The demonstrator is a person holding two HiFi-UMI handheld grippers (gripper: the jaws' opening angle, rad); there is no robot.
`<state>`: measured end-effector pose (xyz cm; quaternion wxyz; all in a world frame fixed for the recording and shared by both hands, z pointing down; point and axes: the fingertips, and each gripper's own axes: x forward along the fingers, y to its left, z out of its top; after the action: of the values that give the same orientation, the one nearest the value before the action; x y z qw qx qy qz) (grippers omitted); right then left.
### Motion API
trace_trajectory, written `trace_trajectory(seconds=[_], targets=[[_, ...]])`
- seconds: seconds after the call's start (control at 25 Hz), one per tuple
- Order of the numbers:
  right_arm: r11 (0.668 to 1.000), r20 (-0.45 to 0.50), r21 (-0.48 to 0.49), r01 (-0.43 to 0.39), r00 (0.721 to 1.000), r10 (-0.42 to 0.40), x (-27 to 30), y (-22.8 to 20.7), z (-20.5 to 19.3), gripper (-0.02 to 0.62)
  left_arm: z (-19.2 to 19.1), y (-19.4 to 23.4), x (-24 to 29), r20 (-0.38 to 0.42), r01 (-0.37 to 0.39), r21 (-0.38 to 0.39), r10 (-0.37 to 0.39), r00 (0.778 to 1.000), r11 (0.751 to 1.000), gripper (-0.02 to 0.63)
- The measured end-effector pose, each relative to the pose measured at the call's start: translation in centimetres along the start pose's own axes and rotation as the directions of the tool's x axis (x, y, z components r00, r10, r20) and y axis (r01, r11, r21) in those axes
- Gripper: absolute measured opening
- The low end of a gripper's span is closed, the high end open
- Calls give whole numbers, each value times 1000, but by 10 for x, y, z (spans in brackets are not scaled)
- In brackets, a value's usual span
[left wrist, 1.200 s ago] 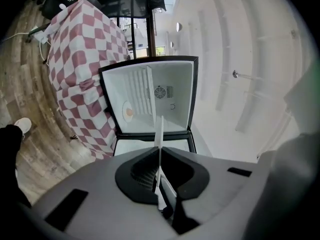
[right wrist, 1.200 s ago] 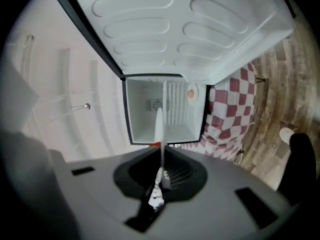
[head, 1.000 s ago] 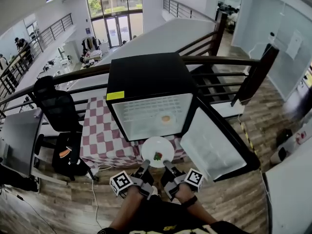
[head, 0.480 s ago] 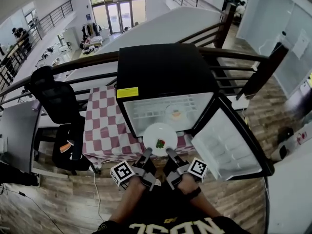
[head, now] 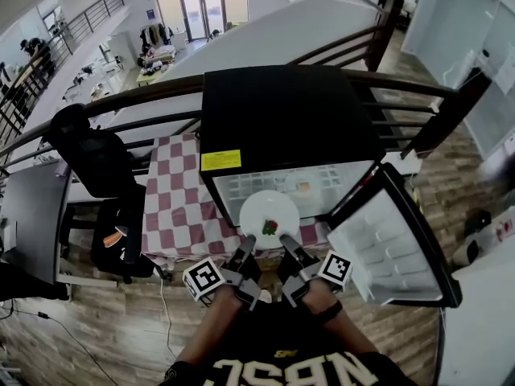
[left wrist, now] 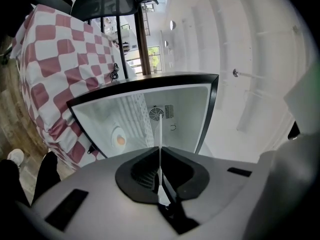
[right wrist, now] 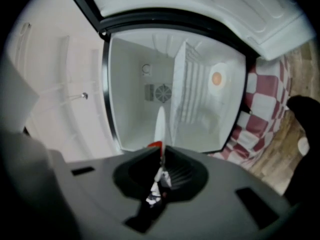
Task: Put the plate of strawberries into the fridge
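A white plate [head: 269,211] with a few strawberries [head: 270,227] hangs level at the mouth of the open black fridge [head: 282,111]. My left gripper [head: 248,244] is shut on the plate's near left rim, and my right gripper [head: 286,243] is shut on its near right rim. In the left gripper view the plate [left wrist: 160,144] shows edge-on as a thin white line between the closed jaws of that gripper [left wrist: 160,171]. The right gripper [right wrist: 162,159] pinches the rim [right wrist: 160,121] with a red strawberry [right wrist: 155,145] right beside it.
A small dish with something orange [head: 303,187] sits on the fridge's wire shelf. The fridge door [head: 386,244] stands open at the right. The fridge rests on a red-and-white checked tablecloth [head: 173,203]. A black office chair [head: 96,167] and a desk [head: 28,215] stand left; a railing [head: 153,95] runs behind.
Both grippers have carried the plate forward, from in front of the table's edge up to the fridge opening. The view has closed in on the fridge.
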<state>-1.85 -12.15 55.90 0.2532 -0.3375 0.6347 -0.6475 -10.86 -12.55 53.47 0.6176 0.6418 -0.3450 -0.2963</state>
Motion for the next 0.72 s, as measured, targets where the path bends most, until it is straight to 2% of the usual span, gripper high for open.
trace_trajectory(seconds=[0.24,0.72], targets=[[1000,-42,-3,-12,999,12,23,1,19,35,16,3,26,8,5,12,-5,1000,1000,29],[999,-60,34,13,998,-11,48,-14,53,35,27,24,62,15,-43,-48,43,999,998,29]])
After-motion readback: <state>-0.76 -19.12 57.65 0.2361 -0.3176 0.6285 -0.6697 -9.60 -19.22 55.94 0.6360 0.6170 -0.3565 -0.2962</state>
